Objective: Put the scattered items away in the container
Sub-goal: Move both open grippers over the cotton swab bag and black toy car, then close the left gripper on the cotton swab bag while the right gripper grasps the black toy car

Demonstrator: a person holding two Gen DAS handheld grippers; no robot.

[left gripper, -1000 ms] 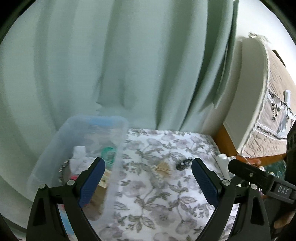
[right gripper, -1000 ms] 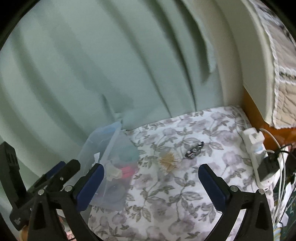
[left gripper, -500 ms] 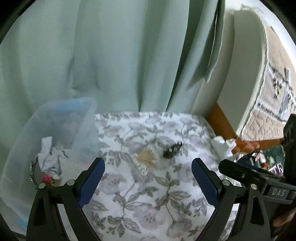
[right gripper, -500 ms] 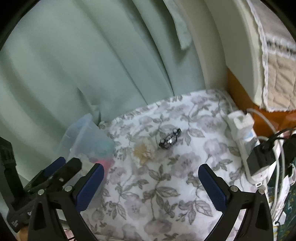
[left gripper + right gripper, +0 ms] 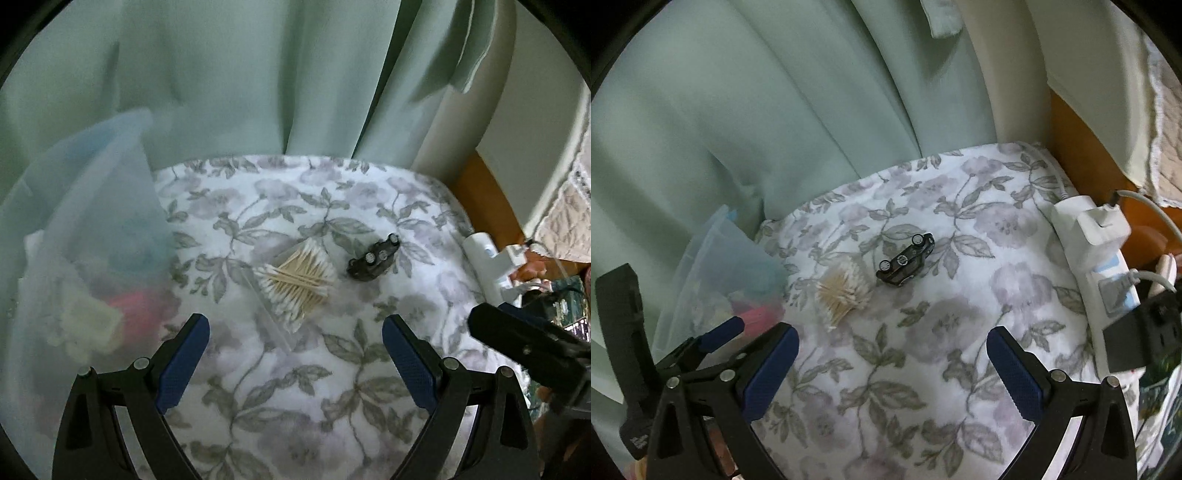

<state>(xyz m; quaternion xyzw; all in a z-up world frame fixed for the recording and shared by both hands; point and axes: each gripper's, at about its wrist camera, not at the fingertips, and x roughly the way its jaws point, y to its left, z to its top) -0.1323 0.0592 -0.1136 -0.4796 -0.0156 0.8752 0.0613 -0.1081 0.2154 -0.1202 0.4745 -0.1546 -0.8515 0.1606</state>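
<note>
The container point(image 5: 85, 236), a clear plastic box with a pink thing and some pale crumpled things already inside, stands at the left edge of the bench point(image 5: 295, 387), which is covered by a cloth with grey flowers. Two items lie on the cloth outside it: a clear bag of cotton swabs point(image 5: 295, 284) near the middle, and just beside it on the right a small dark toy car point(image 5: 373, 258), turned on its side so that the wheels show.

The left tool point(image 5: 295, 354) is wide open and holds nothing; it hovers above the cloth with the swabs straight ahead between its fingers. The right tool point(image 5: 892, 363) is also wide open and empty, and it looks toward the car point(image 5: 905, 264) and the swabs point(image 5: 844, 290).

I judge that the step in hand is the approach to the next pick, most likely the swabs with the left tool. The next move calls for lowering over the bag and closing across its narrow side. The thin plastic may slip, so the grip must take the bundle itself.
</note>
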